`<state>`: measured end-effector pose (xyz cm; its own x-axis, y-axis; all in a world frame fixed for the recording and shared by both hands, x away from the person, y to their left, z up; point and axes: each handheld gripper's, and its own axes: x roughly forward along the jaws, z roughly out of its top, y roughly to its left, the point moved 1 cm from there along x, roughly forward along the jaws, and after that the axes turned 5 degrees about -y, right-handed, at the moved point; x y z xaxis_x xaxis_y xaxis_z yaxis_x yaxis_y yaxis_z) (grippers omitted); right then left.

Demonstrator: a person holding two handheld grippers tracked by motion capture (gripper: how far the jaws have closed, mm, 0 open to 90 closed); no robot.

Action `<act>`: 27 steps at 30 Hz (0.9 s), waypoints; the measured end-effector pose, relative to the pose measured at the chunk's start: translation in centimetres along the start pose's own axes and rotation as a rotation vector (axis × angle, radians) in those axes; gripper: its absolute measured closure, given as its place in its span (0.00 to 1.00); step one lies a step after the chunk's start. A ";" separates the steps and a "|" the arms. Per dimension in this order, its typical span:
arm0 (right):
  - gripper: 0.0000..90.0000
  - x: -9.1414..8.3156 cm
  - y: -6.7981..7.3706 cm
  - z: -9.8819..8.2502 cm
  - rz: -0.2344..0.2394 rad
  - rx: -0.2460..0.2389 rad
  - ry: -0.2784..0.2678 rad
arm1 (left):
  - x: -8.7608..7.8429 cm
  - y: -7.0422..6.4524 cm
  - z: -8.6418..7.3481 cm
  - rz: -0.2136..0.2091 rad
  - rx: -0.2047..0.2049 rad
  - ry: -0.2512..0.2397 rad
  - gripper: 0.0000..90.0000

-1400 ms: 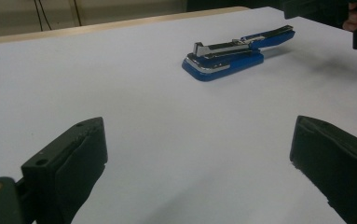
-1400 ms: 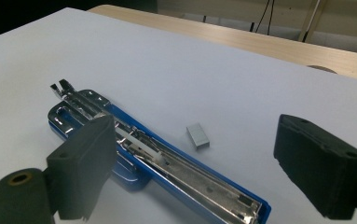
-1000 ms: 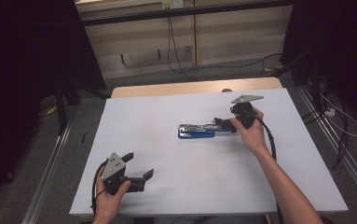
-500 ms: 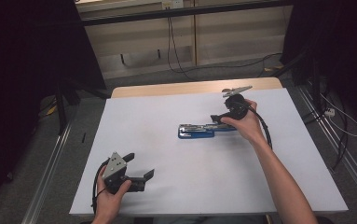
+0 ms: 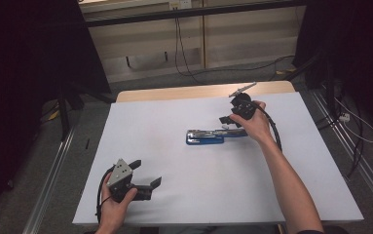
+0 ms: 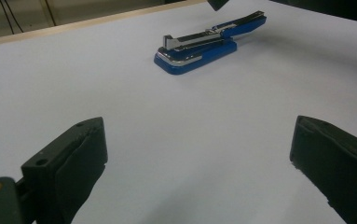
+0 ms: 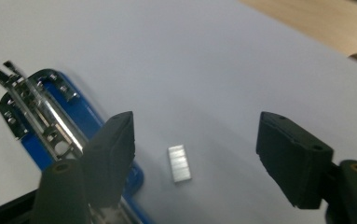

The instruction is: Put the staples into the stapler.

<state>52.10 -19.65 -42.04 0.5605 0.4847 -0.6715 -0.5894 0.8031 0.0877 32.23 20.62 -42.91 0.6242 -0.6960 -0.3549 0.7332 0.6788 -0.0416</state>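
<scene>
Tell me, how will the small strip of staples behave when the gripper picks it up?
The staple strip looks thin, flat and shiny on the table, so probably light, slippery and hard to get under. It may snap if the right gripper, jaws just closing around it, squeezes hard.

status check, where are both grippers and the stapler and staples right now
Left gripper open, idle near the table's front edge. Right gripper jaws just closing, straddling the staple strip, not gripping. Stapler open beside it. Nothing in the way.
</scene>
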 end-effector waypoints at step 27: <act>0.73 2.0 0.1 -0.4 0.067 -0.116 0.231 | 0.3 0.1 -0.3 -0.010 0.007 0.027 0.04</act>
<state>52.92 -18.74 -43.63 0.3786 0.4328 -0.8181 -0.6911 0.7202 0.0611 32.43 20.56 -43.29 0.6092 -0.6961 -0.3798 0.7414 0.6700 -0.0387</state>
